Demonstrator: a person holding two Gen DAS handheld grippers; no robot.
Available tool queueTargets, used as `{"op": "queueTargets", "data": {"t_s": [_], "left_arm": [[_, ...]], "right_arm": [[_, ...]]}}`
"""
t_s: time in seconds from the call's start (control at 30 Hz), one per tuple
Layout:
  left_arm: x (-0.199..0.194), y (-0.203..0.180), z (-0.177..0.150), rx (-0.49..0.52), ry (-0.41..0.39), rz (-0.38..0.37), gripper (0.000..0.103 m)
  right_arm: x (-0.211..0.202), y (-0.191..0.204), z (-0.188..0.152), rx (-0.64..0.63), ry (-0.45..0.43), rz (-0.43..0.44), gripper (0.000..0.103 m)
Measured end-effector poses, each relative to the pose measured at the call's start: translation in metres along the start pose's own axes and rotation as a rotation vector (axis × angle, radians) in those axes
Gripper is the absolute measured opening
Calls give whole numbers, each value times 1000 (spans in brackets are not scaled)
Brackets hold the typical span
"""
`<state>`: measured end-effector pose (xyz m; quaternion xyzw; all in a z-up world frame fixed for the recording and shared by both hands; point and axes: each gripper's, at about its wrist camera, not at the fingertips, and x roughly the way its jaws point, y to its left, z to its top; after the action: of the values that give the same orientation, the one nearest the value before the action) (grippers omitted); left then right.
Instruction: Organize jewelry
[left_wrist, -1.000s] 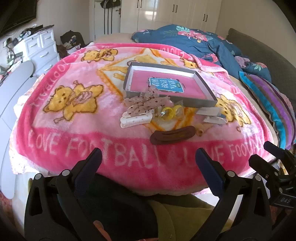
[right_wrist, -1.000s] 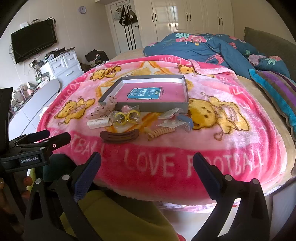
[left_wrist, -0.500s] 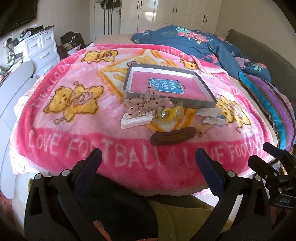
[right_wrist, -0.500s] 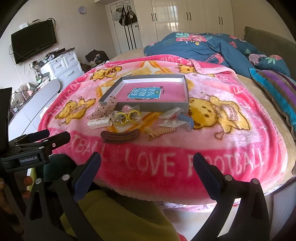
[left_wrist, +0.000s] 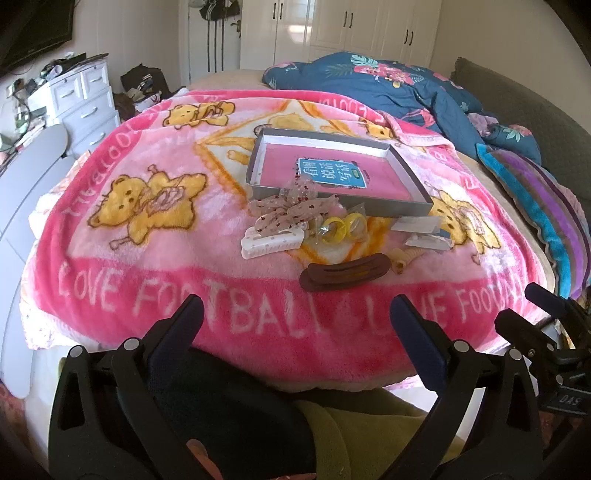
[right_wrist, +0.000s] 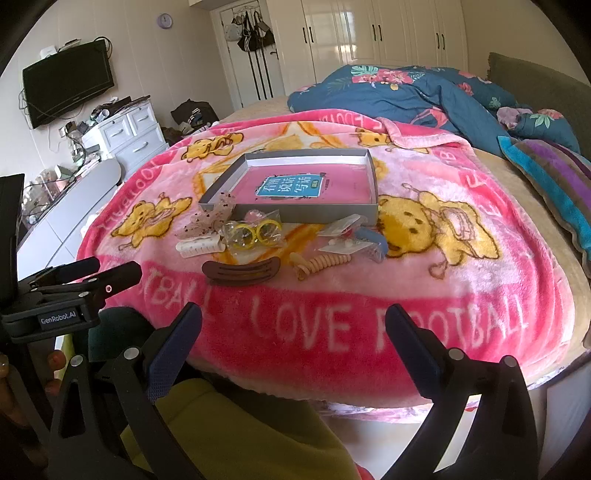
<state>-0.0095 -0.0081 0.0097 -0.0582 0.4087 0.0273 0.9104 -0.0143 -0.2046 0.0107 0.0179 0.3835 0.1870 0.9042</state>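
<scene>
Left gripper (left_wrist: 295, 317) and right gripper (right_wrist: 293, 325) both wide open, nothing held, hanging over the near edge of the pink blanket (right_wrist: 424, 295). Grey tray (right_wrist: 372, 173) as landmark: brown hair clip (right_wrist: 242, 272) in front of it, long axis left to right; beside the clip a spiral hair tie (right_wrist: 321, 263); yellow rings (right_wrist: 255, 233) and white clip (left_wrist: 272, 242) nearer the tray, all outside
</scene>
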Motion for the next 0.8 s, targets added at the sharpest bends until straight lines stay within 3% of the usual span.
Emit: {"op": "queueTargets", "data": {"t_s": [0.8], "left_arm": [[-6,8,10,-21,-8,12,95]], "right_arm": [[0,-4,10,-4,-4,22,99]]}}
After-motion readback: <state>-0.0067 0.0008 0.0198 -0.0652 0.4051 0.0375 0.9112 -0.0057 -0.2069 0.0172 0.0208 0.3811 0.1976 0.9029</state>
